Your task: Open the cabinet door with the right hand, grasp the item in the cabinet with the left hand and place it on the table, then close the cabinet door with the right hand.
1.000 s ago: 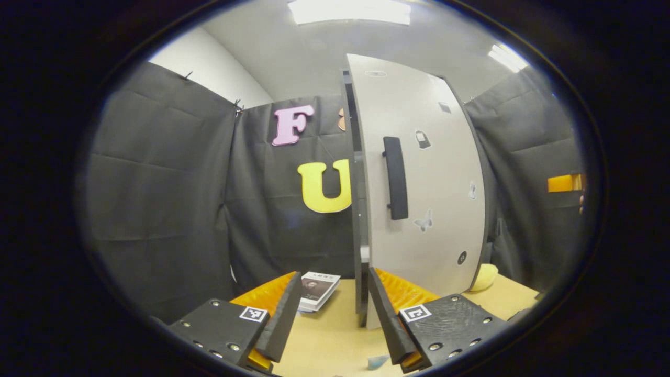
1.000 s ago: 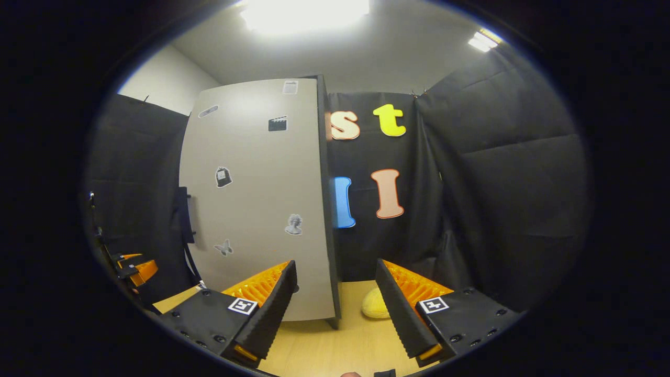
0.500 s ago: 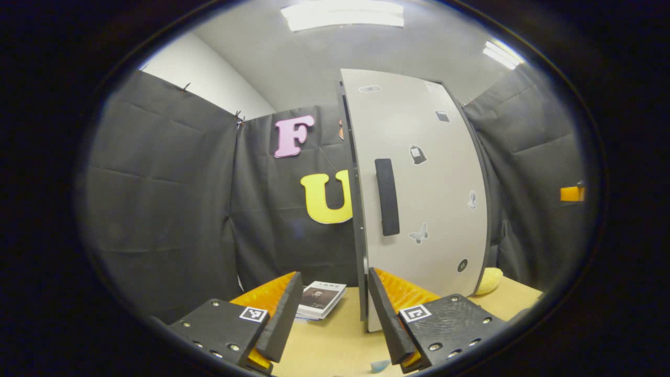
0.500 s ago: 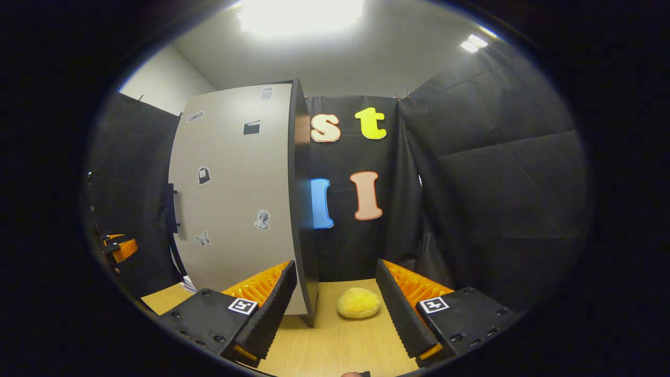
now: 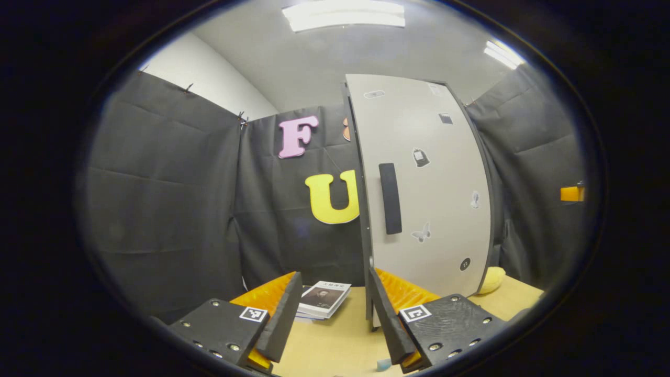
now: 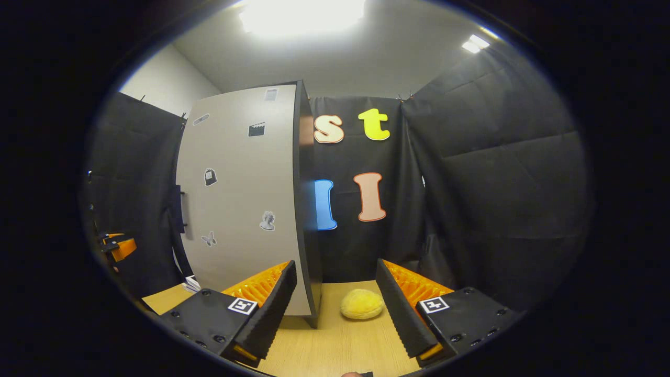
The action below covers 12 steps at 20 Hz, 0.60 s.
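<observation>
Booth: black cloth walls around a wooden table (image 5: 335,335), lit from ceiling panels.
Cabinet: stands upright on the table, its long axis vertical; the door (image 5: 424,193) looks flush against the body, so I judge it closed.
Handle: a dark vertical bar (image 5: 390,198) near the door's left edge in the left gripper view, free of either tool.
Left gripper (image 5: 331,309): fingers spread wide, empty, low over the table and facing the door's handle side.
Right gripper (image 6: 335,309): also wide apart and empty, aimed past the cabinet's right edge.
Item: which thing came out of the cabinet cannot be told; a yellow lump (image 6: 361,303) lies on the table just right of the cabinet, between the right gripper's fingers but beyond them.
Book (image 5: 322,298): lies flat left of the cabinet, cover up.
Why: both tools hang back and unloaded, which suits a task at its end.
</observation>
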Available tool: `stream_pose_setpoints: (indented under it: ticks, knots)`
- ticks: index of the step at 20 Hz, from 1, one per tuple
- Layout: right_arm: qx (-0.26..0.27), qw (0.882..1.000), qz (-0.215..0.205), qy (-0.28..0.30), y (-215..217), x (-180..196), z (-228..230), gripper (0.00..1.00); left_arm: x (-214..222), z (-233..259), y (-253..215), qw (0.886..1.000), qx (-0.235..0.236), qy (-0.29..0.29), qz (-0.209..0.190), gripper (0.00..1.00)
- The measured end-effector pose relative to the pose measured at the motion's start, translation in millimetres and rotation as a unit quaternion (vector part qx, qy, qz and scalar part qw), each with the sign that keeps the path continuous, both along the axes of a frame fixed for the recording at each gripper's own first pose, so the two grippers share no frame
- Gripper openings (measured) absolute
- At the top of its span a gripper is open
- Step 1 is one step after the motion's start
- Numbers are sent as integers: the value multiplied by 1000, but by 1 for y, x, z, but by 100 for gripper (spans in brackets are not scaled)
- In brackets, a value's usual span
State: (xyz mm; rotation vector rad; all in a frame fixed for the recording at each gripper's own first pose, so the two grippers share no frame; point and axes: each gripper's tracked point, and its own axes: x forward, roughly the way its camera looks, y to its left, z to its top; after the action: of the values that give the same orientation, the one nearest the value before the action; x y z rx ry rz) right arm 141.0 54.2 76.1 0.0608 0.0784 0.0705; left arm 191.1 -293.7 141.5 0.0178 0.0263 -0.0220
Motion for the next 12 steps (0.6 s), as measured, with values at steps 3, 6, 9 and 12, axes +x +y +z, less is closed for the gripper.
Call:
stream_pose_setpoints:
  ticks: [3,6,9,12]
  knots:
    - [2,1000,-2,0,0,0,1,96,0,-3,4,1000,-6,2,1,75]
    - [7,1000,-4,1,1,-1,1,96,1,-4,5,1000,-5,3,4,75]
    - [7,1000,-5,2,1,0,1,96,3,-6,5,1000,-5,3,3,76]
    - [7,1000,-6,0,1,0,3,96,4,-5,6,1000,-6,2,3,75]
